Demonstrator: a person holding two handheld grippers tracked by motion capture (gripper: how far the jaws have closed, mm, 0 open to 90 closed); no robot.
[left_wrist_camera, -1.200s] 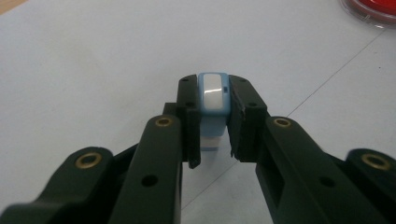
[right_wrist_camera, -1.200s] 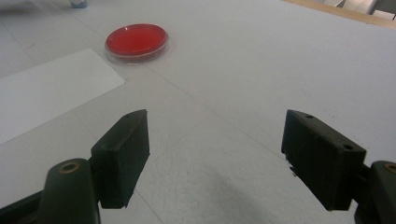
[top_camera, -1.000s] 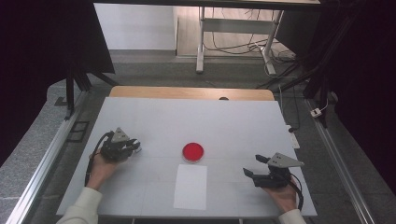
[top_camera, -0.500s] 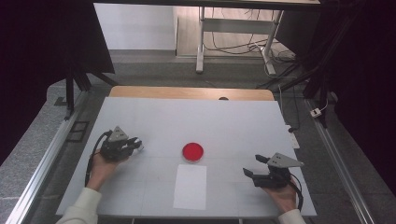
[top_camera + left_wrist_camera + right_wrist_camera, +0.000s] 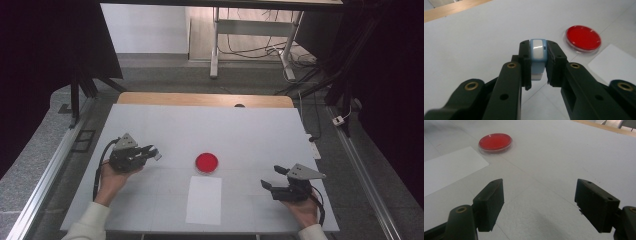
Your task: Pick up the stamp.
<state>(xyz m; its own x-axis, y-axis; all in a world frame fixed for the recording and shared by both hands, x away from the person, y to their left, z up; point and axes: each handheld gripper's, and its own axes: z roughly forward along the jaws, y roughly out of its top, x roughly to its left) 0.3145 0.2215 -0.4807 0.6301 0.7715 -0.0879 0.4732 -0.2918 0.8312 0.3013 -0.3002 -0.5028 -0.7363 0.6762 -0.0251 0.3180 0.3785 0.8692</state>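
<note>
**Eraser in the left tongs, red dish off to its right**

The left gripper [image 5: 150, 152] pinches a small blue-and-white block, likely an eraser [image 5: 538, 53], held upright between its jaws above the white table [image 5: 250, 130]. The red dish [image 5: 206, 162] lies ahead and to the right of those jaws, with the sheet of paper [image 5: 204, 199] just on the person's side of it. The right gripper [image 5: 270, 182] rests on the far side of the paper, jaws spread wide and holding nothing. Judging by distance, both hands sit about equally far from the dish, yet only the left one carries anything to bring there.
</note>
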